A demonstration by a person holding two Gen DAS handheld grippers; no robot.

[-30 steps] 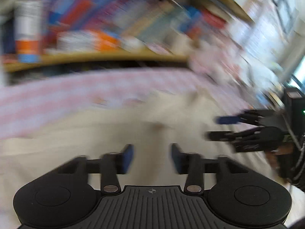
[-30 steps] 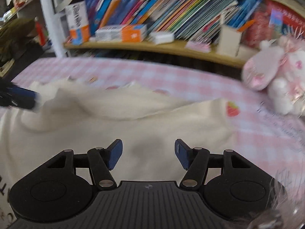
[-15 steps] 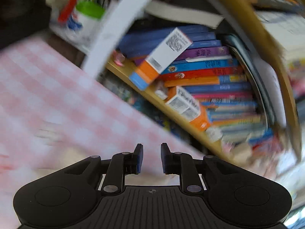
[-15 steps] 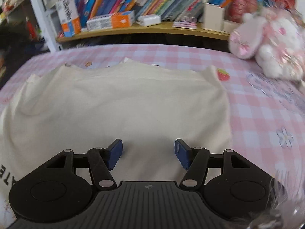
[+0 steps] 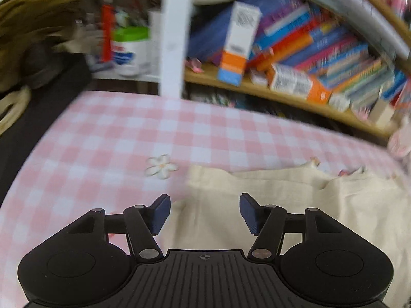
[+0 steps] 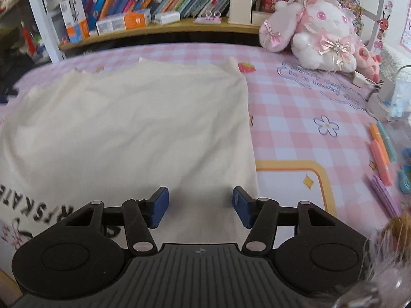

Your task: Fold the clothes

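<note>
lying flat on the pink checked cloth [image 6: 295, 107], one cream garment [image 6: 128, 128] fills most of the right wrist view. its left part runs out of frame, and the black lettering [image 6: 28, 205] printed on it near the bottom left is blurred and cut off, so the word cannot be read. the right gripper [image 6: 200, 206] hangs over the garment's near right part; its jaws have just been closing a little, yet the two blue pads stand apart with only flat fabric below and nothing pinched, so it is released. farther right, one white and pink plush rabbit [image 6: 321, 28] sits at the back, and several pens [image 6: 380, 154] lie at the right edge, too crowded to count. a furry brown blur at the bottom right corner cannot be identified.

the left wrist view is smeared by motion. at its far left a dark mass is unreadable, then a white post [image 5: 174, 33] and a wooden shelf [image 5: 282, 95] of books [image 5: 321, 48] whose titles and number cannot be made out. one white flower print [image 5: 160, 166] shows on the cloth. the left gripper [image 5: 204, 213] hovers at the garment's far left corner; its jaws have just been opening, pads well apart, nothing between them, released. the garment's right part is cut off here.
</note>
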